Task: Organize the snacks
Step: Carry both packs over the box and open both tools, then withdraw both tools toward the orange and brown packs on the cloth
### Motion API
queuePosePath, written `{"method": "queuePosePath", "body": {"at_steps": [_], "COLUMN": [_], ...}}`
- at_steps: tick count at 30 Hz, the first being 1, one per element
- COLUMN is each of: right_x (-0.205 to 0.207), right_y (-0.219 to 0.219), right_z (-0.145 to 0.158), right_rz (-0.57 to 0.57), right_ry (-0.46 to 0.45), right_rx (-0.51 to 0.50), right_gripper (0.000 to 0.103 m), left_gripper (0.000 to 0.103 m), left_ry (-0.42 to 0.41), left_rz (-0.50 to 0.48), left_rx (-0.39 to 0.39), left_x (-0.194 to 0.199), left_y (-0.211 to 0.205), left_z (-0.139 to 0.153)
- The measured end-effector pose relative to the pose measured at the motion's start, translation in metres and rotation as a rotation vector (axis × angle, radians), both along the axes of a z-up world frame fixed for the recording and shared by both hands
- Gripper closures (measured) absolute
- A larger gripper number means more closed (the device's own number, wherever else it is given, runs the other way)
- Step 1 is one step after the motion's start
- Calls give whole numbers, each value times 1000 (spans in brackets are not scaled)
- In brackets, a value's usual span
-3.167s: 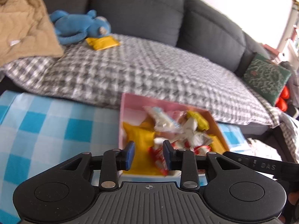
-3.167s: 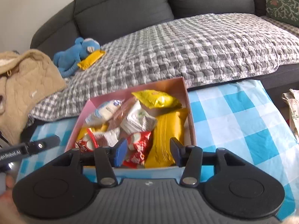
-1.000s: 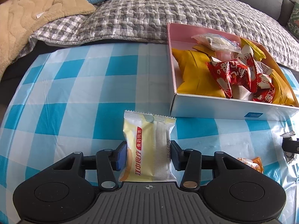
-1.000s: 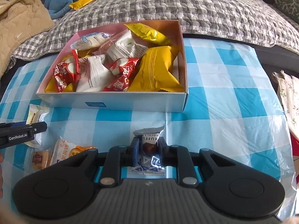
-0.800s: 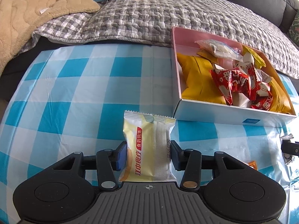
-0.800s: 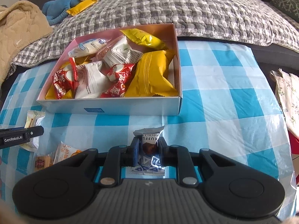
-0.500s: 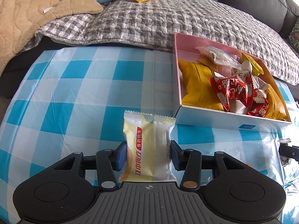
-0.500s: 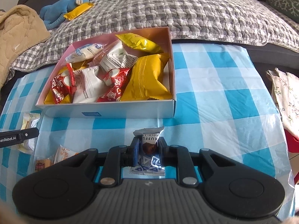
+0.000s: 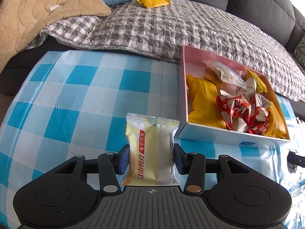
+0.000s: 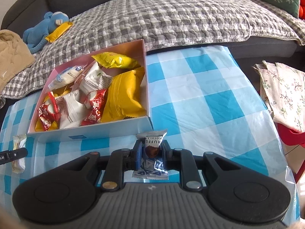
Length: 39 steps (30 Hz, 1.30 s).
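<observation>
While the grey sofa (image 10: 171, 19) fills the background, your blue-checked tablecloth (image 9: 85, 95) carries the snack box (image 10: 91, 133), crowded with yellow, red and white packets. Your left gripper (image 9: 150, 159) is clamped on a pale yellow biscuit packet (image 9: 150, 148), beside the box. Your right gripper (image 10: 151, 152) pinches a small chocolate truffle packet (image 10: 151, 145) before the box's near wall.

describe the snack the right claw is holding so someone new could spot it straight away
Start at the pink box full of snacks on the blue checked tablecloth. Just in front of its near right corner, the right claw is shut on a small truffle chocolate. Unlike the yellow and red packets in the box, its wrapper is silver and blue with a brown truffle pictured.
</observation>
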State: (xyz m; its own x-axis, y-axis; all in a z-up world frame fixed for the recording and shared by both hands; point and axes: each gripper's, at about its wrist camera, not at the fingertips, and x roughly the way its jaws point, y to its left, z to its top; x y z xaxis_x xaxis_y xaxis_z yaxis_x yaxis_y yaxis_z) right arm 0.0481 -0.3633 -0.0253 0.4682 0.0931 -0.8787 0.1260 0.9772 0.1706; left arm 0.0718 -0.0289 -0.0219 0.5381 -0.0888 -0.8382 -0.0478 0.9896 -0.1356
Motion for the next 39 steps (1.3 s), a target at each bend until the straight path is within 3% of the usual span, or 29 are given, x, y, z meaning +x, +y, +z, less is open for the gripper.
{"method": "queuePosePath", "body": {"at_steps": [9, 19, 29, 31, 32, 33, 34, 35, 37, 39], "right_x": [0, 17, 37, 39, 39, 39, 38, 35, 33, 33], "right_y": [-8, 11, 31, 33, 34, 33, 33, 31, 27, 16], "right_z": [13, 14, 10, 9, 9, 11, 13, 15, 17, 15], "right_rz": [-33, 7, 1, -11, -16, -14, -13, -12, -8, -40], "right_ry": [-82, -130, -210, -253, -270, -280, -285, -293, -297, -278], "right_rx": [14, 126, 207, 242, 251, 252, 247, 222, 158, 173], "right_gripper": [84, 84, 84, 80, 73, 53, 43, 35, 37, 38], "left_gripper": [58, 58, 58, 56, 53, 47, 38, 35, 35, 35], "left_ry": [-45, -139, -207, -243, -266, -278, -281, -286, -286, -283], "left_rz": [-6, -82, -87, -62, -58, -64, -76, -77, -63, -51], "left_rx": [-44, -150, -175, -194, -190, -177, -165, -158, -170, -190], "left_x": [1, 14, 59, 68, 69, 70, 70, 68, 66, 62], "left_y": [-3, -25, -45, -48, -50, -51, -50, -48, -41, -32], "left_z": [14, 32, 37, 36, 36, 35, 34, 35, 37, 42]}}
